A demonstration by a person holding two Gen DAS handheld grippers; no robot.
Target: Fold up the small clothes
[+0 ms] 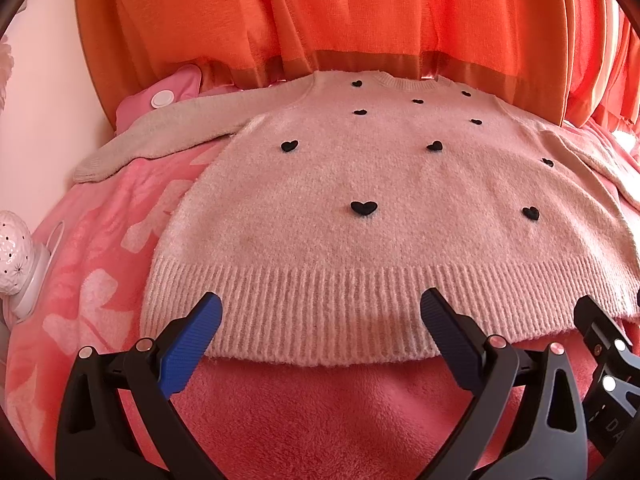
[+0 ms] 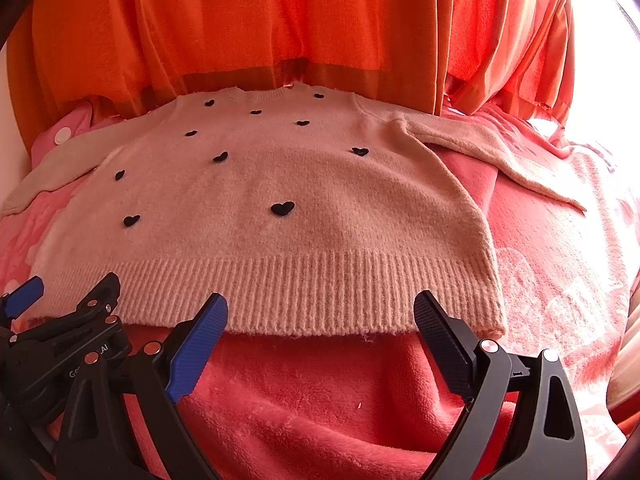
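Sweater point(image 1: 360, 200) spread flat on the blanket point(image 2: 320, 392) for folding; left gripper point(image 1: 320, 312) and right gripper point(image 2: 320, 312) hover wide open, empty, at its near hem

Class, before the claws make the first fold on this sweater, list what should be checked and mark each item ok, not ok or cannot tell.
1. Sweater lies flat, front up, hearts showing: ok.
2. Both sleeves spread out to the sides, left sleeve and right sleeve: ok.
3. Ribbed hem straight and unbunched, nearest the claws: ok.
4. Left claw open and holding nothing: ok.
5. Right claw open and holding nothing: ok.
6. Blanket smooth under the sweater: cannot tell, it is covered.
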